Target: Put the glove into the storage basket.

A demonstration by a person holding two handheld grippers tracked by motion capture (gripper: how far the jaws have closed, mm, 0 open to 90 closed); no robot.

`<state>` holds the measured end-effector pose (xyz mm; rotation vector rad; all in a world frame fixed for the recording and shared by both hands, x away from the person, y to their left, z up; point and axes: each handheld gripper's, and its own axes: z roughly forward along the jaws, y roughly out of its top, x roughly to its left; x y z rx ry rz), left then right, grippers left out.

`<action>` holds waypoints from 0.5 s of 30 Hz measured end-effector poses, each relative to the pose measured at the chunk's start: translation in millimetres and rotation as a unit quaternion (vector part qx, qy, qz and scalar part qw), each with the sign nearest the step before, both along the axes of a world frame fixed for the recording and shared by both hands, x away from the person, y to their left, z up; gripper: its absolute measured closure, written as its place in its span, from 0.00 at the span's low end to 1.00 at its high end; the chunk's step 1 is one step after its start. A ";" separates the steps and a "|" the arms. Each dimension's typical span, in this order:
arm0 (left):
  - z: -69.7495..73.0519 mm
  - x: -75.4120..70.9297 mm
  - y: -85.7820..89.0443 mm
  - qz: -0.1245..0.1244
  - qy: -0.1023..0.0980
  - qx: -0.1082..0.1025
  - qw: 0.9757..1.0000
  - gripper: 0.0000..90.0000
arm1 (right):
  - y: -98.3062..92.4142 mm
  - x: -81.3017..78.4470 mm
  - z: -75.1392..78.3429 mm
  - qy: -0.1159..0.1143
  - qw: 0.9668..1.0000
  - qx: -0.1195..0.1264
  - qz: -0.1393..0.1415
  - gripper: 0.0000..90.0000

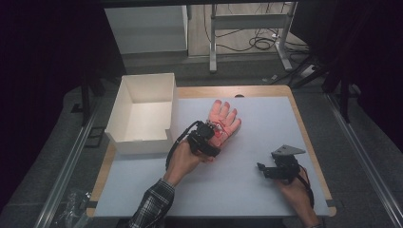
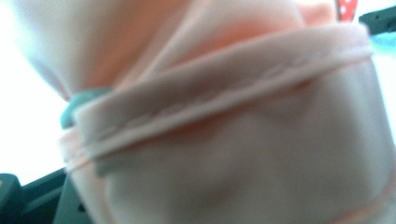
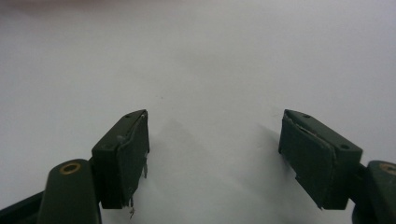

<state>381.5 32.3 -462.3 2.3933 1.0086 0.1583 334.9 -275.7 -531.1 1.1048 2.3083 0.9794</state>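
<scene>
My left tool (image 1: 209, 135) sits at the cuff of the pink glove (image 1: 225, 118), which lies flat on the bench (image 1: 266, 137) beside the box (image 1: 142, 111); its grip I cannot tell. I should pinch only the hem and lift slowly. My right tool (image 3: 214, 140) waits wide, empty.

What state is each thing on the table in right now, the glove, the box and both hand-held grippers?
Pink glove: flat on the table mat, fingers spread, cuff at the left hand-held gripper.
White box: open-topped, upright, looks empty.
Left hand-held gripper: at the glove's cuff, which presses close to its camera; jaw state unclear.
Right hand-held gripper: jaws wide open, nothing between them, over bare mat.
</scene>
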 end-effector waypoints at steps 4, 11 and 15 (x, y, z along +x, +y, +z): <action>7.6 5.7 5.4 0.011 -0.003 -0.005 1.000 0.43 | 0.1 -0.1 0.0 0.001 1.000 0.000 0.000 0.27; 24.4 14.9 10.5 0.026 -0.010 -0.006 1.000 0.42 | 0.1 0.0 -0.1 0.000 1.000 -0.001 0.000 0.27; 37.2 22.0 14.2 0.034 -0.011 -0.002 0.999 0.42 | 0.3 -0.2 -0.2 0.000 1.000 0.001 0.000 0.27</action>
